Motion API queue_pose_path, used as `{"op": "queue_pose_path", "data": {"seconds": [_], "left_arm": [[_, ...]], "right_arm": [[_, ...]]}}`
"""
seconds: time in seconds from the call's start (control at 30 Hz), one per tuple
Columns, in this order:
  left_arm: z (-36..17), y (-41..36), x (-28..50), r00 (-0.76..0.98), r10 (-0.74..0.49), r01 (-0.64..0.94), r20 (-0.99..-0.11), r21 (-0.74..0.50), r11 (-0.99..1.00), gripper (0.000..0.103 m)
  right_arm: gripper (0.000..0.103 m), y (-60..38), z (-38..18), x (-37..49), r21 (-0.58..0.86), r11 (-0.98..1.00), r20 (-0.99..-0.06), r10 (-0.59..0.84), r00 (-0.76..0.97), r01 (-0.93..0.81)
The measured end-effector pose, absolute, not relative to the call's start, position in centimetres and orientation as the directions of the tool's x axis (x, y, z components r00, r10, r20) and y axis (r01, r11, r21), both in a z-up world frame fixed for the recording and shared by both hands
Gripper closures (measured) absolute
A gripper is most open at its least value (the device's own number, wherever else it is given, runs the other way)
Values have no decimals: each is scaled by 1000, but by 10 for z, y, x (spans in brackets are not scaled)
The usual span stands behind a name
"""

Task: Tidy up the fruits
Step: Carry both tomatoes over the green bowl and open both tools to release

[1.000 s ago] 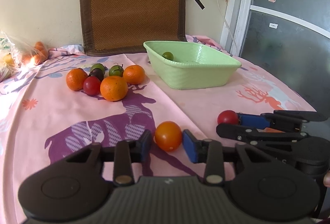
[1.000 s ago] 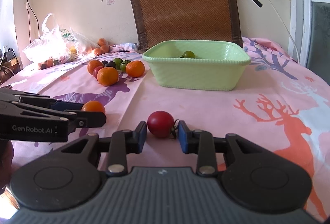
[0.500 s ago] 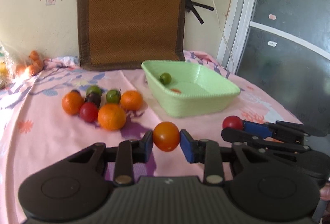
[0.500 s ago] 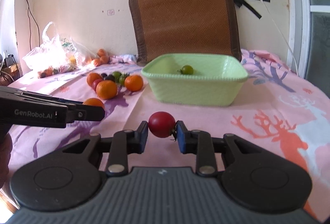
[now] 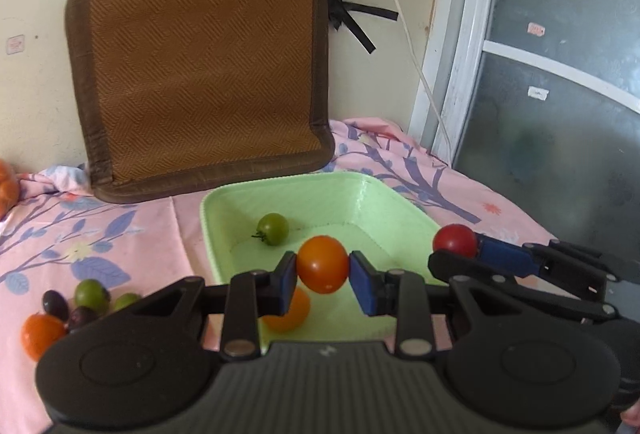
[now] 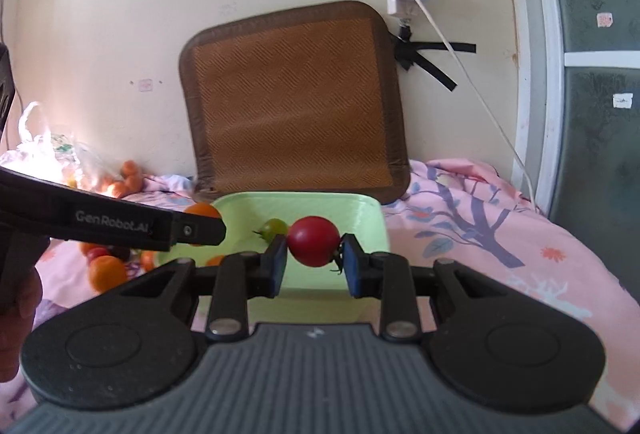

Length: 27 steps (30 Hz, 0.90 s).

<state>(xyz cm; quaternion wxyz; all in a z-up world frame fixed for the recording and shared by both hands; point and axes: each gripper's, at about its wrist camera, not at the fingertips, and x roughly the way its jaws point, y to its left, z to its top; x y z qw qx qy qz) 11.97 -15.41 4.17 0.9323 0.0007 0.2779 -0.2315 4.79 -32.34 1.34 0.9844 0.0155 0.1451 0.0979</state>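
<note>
Backdrop: cream wall with a woven brown cushion (image 5: 200,74) leaning against it, out of my way behind the work.
Surface: pink deer-print cloth (image 5: 460,190) covering the table; it keeps loose fruit from rolling far, I judge.
Basin: green plastic basin (image 5: 384,190) in front of the cushion, the collecting place; a green tomato (image 5: 273,229) and an orange fruit (image 5: 286,312) already lie inside.
Left claw (image 5: 323,276): clamped narrow on an orange tomato (image 5: 322,264), held over the basin's near side so a release would drop it in.
Right claw (image 6: 313,260): pinching a red tomato (image 6: 313,241), stem toward the right pad, in line with the basin beyond.
Leftovers: oranges, green and dark small fruits (image 5: 76,304) waiting on the cloth left of the basin.
</note>
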Motion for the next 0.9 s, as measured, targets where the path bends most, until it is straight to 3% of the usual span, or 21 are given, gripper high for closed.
{"op": "queue_pose_path", "data": {"seconds": [0.37,0.47,0.53,0.63,0.9], "left_arm": [[24,-172,135,707,-423,440,-566,-116,890,73],[27,-171,133,726,-403,423,-557,-99,901,63],[29,-166,132,739,-394,409,-547,-100,907,54],[36,-156,128,744,-404,400,-532,-128,907,51],[59,-110,82,821,-385,365,-422,-132,922,47]], "right_arm": [[69,-330,2,62,23,986,-300,167,939,-167],[69,-331,2,62,29,986,-293,163,942,-161],[68,-330,3,60,35,988,-286,156,945,-152],[50,-331,6,55,46,991,-264,130,956,-123],[49,-321,20,32,41,991,-188,134,973,-129]]}}
